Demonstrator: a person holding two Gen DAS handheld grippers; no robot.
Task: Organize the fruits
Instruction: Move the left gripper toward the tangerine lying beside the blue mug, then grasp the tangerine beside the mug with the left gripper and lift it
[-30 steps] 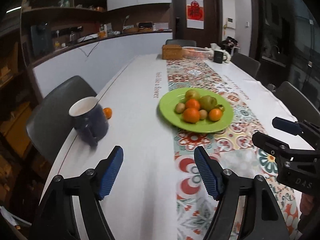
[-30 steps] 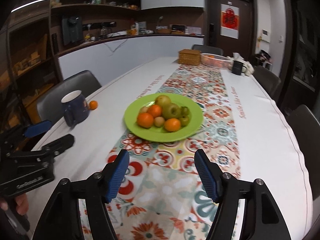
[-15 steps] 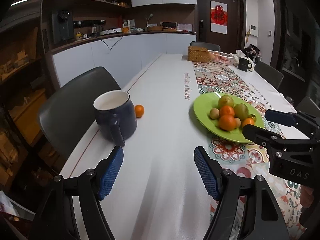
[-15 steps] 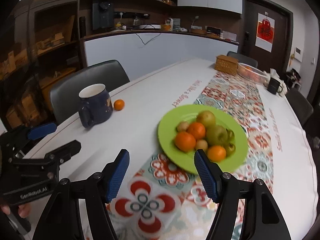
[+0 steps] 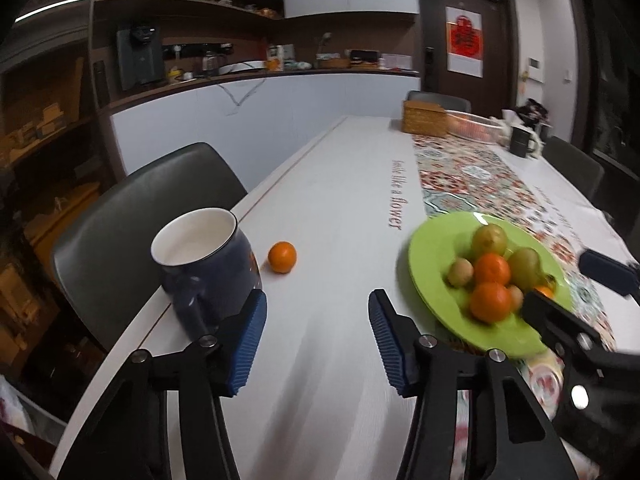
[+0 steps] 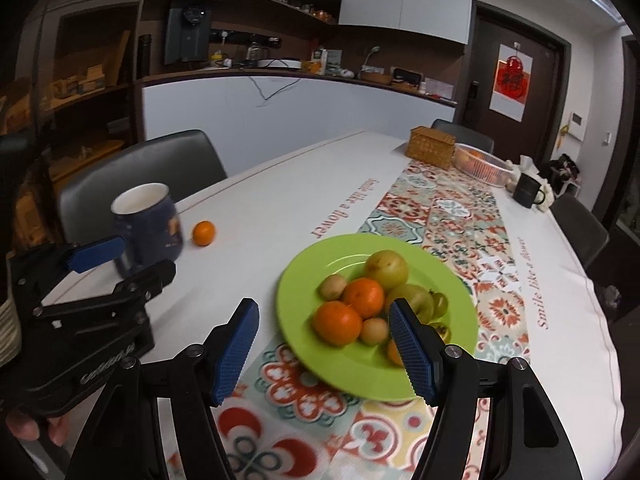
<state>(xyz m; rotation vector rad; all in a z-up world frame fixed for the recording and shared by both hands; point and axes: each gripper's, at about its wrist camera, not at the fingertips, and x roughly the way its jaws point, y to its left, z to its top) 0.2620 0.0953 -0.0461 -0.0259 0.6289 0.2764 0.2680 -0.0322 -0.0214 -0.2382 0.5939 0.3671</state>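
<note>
A small loose orange (image 5: 282,257) (image 6: 204,233) lies on the white table just right of a dark blue mug (image 5: 204,256) (image 6: 146,228). A green plate (image 5: 440,236) (image 6: 320,264) on the patterned runner holds oranges, green fruits and small brown fruits. My left gripper (image 5: 316,320) (image 6: 144,258) hovers over bare table short of the loose orange. Its jaws are closing with nothing between them. My right gripper (image 6: 324,320) (image 5: 560,280) stands open over the plate's near edge, holding nothing.
At the far end stand a wicker box (image 6: 432,148), a clear basket of oranges (image 6: 484,164) and a black mug (image 6: 528,190). A grey chair (image 5: 160,200) sits at the table's left edge, close behind the blue mug.
Both grippers have swung left: the mug and loose orange now sit nearer and more central in the left wrist view, the plate further right. The left jaws stand narrower than before.
</note>
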